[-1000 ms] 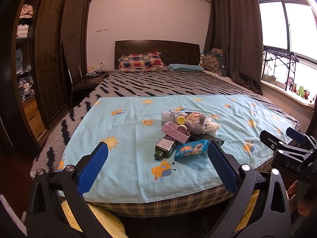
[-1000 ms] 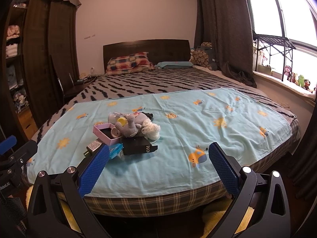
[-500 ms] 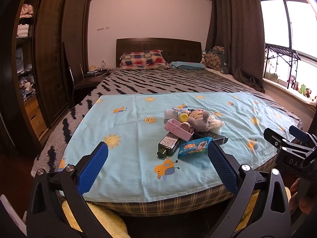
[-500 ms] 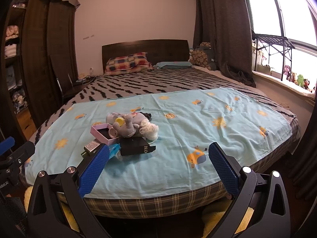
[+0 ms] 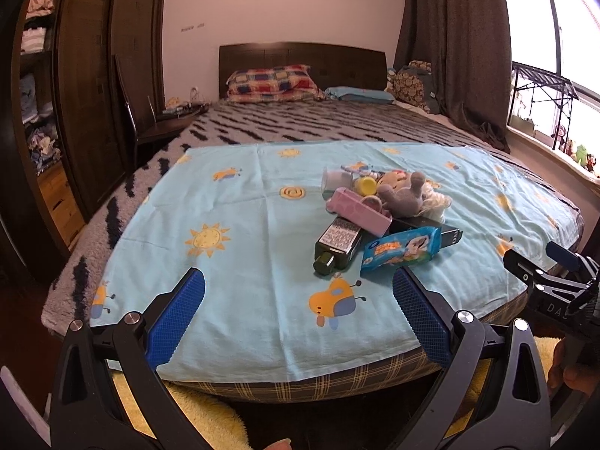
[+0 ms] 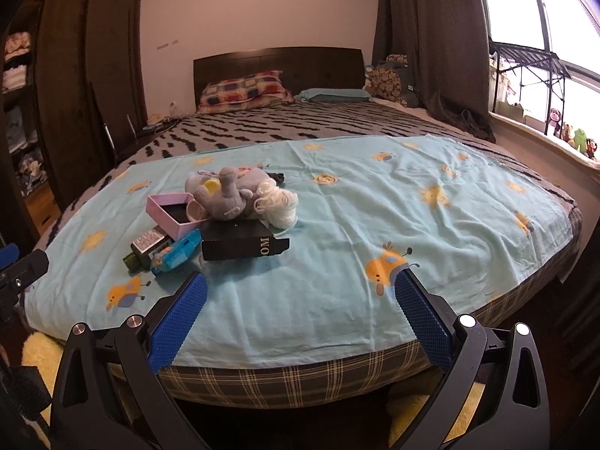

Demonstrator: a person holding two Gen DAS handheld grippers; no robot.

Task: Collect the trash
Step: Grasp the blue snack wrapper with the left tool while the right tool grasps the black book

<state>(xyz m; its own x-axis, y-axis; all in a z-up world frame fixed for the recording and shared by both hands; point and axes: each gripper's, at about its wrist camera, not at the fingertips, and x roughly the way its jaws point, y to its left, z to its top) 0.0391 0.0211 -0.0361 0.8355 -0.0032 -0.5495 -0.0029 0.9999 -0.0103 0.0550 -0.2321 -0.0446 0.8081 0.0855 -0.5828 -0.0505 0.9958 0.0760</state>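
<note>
Both the left gripper [image 5: 299, 302] and the right gripper [image 6: 300, 305] hover with jaws wide apart, holding nothing. Just beyond the left jaws' right finger lies a crinkly blue snack wrapper [image 5: 400, 249], touching a dark green glass bottle [image 5: 336, 245]; farther on, a black cardboard box [image 6: 240, 243] lettered "OM". Grabbing the wrapper could nudge the bottle rolling.

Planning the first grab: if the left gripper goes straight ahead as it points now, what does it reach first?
Probably bare light-blue printed sheet. The left gripper, jaws open, aims left of the dark green glass bottle and blue snack packet; depth is uncertain.
</note>
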